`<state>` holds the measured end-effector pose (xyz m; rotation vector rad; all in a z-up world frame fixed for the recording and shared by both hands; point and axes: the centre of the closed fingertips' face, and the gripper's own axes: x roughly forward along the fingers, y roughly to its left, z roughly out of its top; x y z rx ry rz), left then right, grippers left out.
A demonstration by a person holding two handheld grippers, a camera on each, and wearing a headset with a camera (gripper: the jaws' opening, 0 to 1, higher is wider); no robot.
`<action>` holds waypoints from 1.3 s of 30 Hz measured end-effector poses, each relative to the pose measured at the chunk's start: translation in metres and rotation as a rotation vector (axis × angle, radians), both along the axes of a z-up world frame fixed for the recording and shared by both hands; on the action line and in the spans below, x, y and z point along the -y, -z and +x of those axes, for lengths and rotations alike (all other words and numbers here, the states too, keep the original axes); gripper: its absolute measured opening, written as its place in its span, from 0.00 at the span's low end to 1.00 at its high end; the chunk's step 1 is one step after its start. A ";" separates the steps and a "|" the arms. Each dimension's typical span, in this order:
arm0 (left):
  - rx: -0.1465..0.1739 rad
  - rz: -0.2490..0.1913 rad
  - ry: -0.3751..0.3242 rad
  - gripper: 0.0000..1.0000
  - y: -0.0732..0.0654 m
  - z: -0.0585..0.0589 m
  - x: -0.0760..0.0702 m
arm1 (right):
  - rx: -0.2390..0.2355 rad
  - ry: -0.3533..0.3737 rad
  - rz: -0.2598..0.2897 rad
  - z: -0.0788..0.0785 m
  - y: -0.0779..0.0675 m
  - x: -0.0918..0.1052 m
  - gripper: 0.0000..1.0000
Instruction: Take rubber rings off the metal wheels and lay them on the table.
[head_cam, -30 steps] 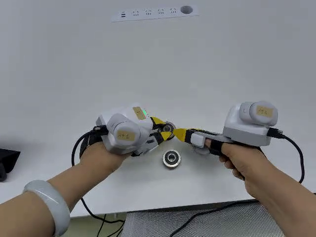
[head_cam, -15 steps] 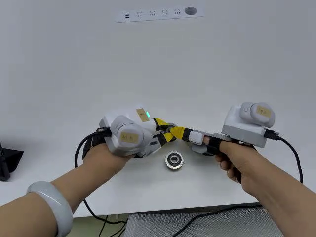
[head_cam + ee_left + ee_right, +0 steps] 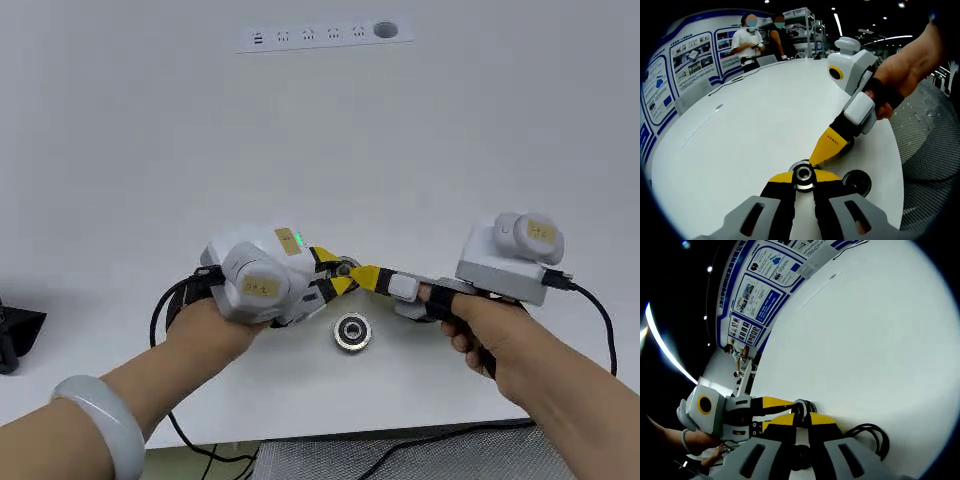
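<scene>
My left gripper [image 3: 335, 272] is shut on a small metal wheel [image 3: 346, 266] held just above the table. In the left gripper view the wheel [image 3: 804, 176] sits between the yellow tips. My right gripper [image 3: 360, 276] comes in from the right. Its yellow tips are together at the wheel's rim, pinching the black rubber ring [image 3: 801, 408]. The left gripper view shows the right gripper [image 3: 829, 146] as one yellow wedge touching the wheel. A second wheel [image 3: 351, 331] with its black ring lies flat on the table below both grippers, and the left gripper view catches that second wheel [image 3: 856, 182] too.
A white power strip [image 3: 325, 35] lies at the far edge of the white table [image 3: 320, 150]. A black object [image 3: 12, 335] sits at the left edge. Black cables [image 3: 165, 300] trail from both grippers over the front edge. People stand in the room beyond the table.
Both grippers stay joined at the held wheel. The right hand has drifted slightly to the right. The rest of the shift comes from the camera.
</scene>
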<state>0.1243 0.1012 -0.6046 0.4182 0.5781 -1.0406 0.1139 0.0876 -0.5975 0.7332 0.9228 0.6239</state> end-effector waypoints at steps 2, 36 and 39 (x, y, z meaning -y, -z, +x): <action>0.000 0.000 0.000 0.13 0.000 0.000 0.000 | 0.010 -0.011 -0.016 0.001 0.001 0.000 0.09; -0.005 0.001 -0.003 0.13 -0.001 -0.002 0.001 | 0.068 -0.042 -0.043 0.002 -0.006 -0.006 0.01; -0.005 0.001 -0.003 0.13 -0.001 -0.002 0.001 | 0.071 -0.047 -0.026 0.002 -0.010 -0.010 0.01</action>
